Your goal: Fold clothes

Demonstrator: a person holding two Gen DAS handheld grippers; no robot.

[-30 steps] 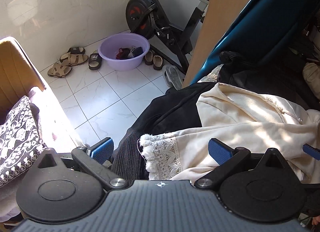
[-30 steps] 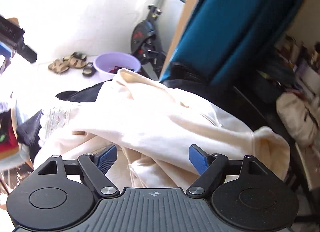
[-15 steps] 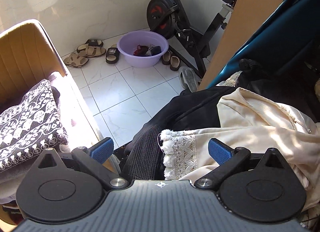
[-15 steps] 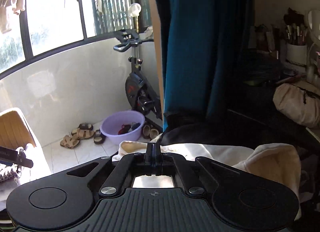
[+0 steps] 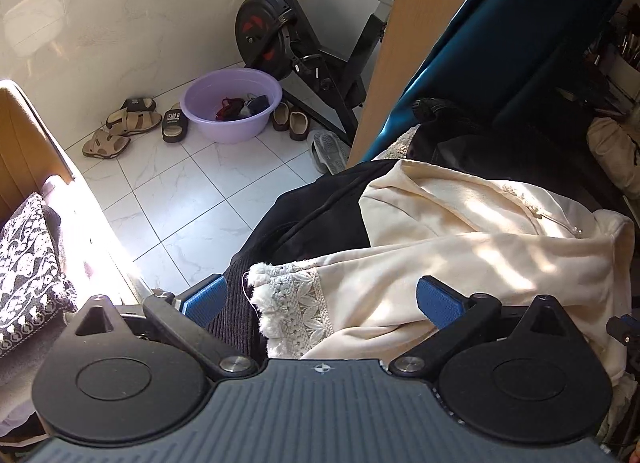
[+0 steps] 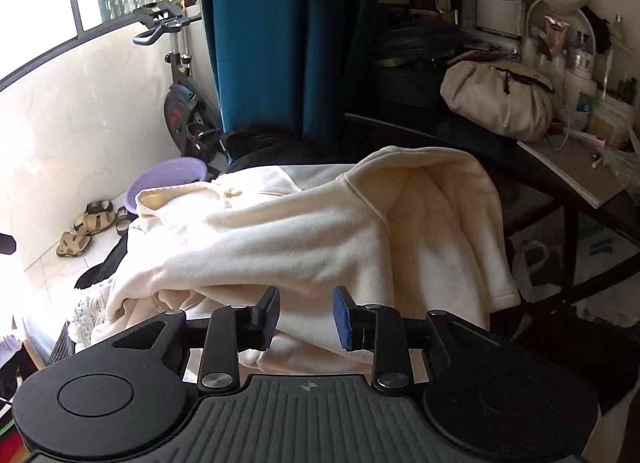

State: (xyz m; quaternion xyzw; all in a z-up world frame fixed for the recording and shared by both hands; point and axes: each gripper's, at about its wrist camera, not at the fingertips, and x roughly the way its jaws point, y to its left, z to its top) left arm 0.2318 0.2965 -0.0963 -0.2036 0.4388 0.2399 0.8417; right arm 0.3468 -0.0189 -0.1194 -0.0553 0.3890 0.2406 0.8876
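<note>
A cream fleece garment [image 5: 460,231] lies spread over a dark garment [image 5: 320,215], its lace-trimmed cuff [image 5: 292,303] pointing left. My left gripper [image 5: 320,299] hovers wide open over that cuff, with the cuff and cream cloth in the gap and neither pad pressing on them. In the right wrist view the same cream garment [image 6: 300,231] fills the middle, its hood [image 6: 440,191] bunched at the right. My right gripper [image 6: 306,313] sits just above the cloth with its jaws opening. The gap is narrow, nothing is pinched, and cloth shows beneath it.
On the tiled floor stand a purple basin [image 5: 232,103], sandals [image 5: 128,123] and an exercise bike [image 5: 280,35]. A patterned cushion [image 5: 28,263] lies at the left. A teal curtain [image 6: 272,43] hangs behind. A cluttered dressing table [image 6: 560,151] with a beige bag [image 6: 500,103] is at the right.
My right gripper went from wide open to fully shut, then parted again; it rolled and swung toward the hood end. My left gripper stayed open and shifted slightly over the cuff.
</note>
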